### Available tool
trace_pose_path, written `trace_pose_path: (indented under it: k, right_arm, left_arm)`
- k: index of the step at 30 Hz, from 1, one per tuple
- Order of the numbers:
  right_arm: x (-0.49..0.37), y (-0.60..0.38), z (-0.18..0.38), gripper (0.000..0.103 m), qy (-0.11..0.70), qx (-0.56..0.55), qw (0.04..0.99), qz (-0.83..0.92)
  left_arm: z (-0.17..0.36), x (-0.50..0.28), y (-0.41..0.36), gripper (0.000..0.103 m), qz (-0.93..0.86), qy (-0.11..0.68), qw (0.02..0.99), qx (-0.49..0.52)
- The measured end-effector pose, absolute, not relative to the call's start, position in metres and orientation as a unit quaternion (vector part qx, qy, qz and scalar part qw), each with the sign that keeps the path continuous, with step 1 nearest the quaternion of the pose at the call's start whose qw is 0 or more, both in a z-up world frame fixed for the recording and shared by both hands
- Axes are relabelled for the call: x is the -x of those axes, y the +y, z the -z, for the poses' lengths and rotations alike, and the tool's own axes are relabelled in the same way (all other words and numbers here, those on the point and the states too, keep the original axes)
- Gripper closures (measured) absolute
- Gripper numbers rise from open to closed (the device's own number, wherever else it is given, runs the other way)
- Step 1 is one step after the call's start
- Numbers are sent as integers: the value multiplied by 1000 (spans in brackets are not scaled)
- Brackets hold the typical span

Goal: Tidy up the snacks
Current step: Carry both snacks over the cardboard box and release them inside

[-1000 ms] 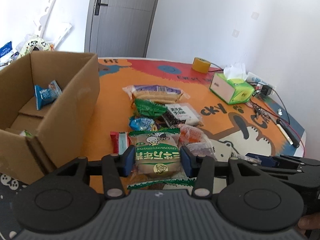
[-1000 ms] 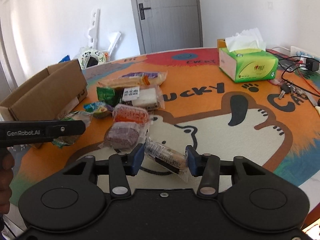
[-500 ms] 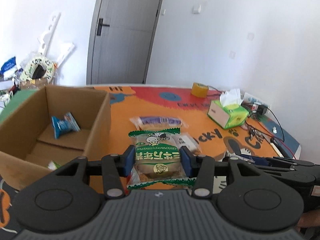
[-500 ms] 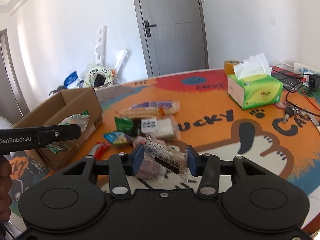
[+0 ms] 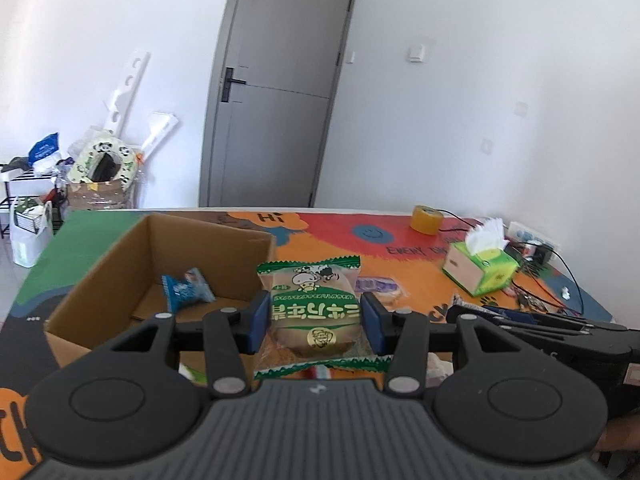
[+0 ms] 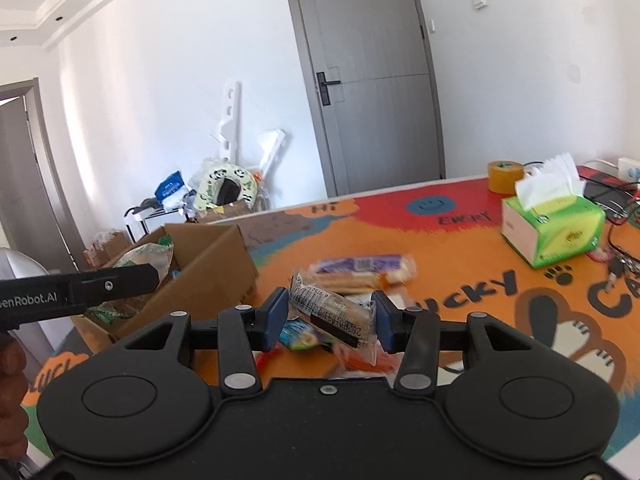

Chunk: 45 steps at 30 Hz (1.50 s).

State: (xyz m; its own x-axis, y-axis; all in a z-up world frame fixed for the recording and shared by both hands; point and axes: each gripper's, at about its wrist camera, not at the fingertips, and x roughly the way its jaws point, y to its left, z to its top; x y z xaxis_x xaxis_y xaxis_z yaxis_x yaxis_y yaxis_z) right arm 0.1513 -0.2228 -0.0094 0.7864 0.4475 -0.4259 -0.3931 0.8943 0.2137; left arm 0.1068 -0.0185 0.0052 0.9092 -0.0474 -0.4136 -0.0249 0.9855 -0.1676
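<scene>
Left gripper (image 5: pixel 312 322) is clamping a green-and-clear plastic bun packet with a cow cartoon (image 5: pixel 310 312), blue pads (image 5: pixel 258 320) pressing on its two sides. Packet is hanging in the air at the near right corner of the open brown cardboard box (image 5: pixel 120 272); print reads upside down, long axis running away from the camera, serrated seal at the far end.

Right gripper (image 6: pixel 330 322) is gripping a clear-wrapped bar snack with a black label strip (image 6: pixel 334 314), also off the orange cartoon table mat (image 6: pixel 440 264). Its long axis is lying diagonal across the jaws, upper left to lower right, lower end drooping past the pads.

Handling, my read: both are light and soft, film is slick, bread crushes easily. Pinching across the bun's middle looks fine. The bar is held off-square, so it could pivot or slip; a hold across its short side near centre is safer.

A blue crinkled foil sachet (image 5: pixel 186 290) is sitting in the box already. The remaining loose packets (image 6: pixel 360 270) are lying on the mat beyond the grippers, the green tissue box (image 6: pixel 554 232) well apart to the right.
</scene>
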Motion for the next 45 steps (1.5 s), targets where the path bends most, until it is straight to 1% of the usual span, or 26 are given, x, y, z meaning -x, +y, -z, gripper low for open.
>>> trace_pose_path:
  k: [13, 22, 24, 29, 37, 39, 40, 41, 42, 43, 45]
  right_arm:
    - [-164, -181, 4, 57, 230, -46, 937, -259]
    - [-174, -157, -1, 57, 227, -46, 934, -273]
    - [-175, -149, -4, 57, 226, -46, 932, -278]
    - [-176, -126, -10, 57, 221, -38, 928, -298]
    - [-182, -98, -18, 57, 220, -51, 916, -331]
    - [-182, -92, -20, 54, 219, -58, 911, -346]
    - [-181, -91, -21, 51, 217, -61, 908, -354]
    - [-180, -91, -22, 40, 215, -61, 906, -359]
    - [-179, -91, -23, 33, 214, -60, 907, -358]
    - [-178, -93, -23, 33, 212, -63, 909, -354]
    - [-178, -100, -22, 33, 218, -69, 909, -348]
  left_arm:
    - [-3, -108, 38, 56, -55, 212, 970, 107]
    - [3, -120, 70, 55, -80, 226, 963, 126]
    - [3, -120, 73, 51, -83, 223, 963, 127]
    - [-1, -111, 77, 45, -80, 214, 964, 133]
    - [-3, -95, 93, 45, -105, 215, 960, 143]
    - [-3, -94, 94, 44, -110, 218, 959, 146]
    - [-4, -94, 95, 44, -111, 219, 958, 148]
    - [-4, -93, 95, 44, -111, 220, 958, 149]
    - [-4, -93, 94, 43, -111, 221, 958, 148]
    - [-5, -93, 93, 42, -111, 221, 958, 147]
    - [-5, -94, 90, 26, -112, 218, 959, 144]
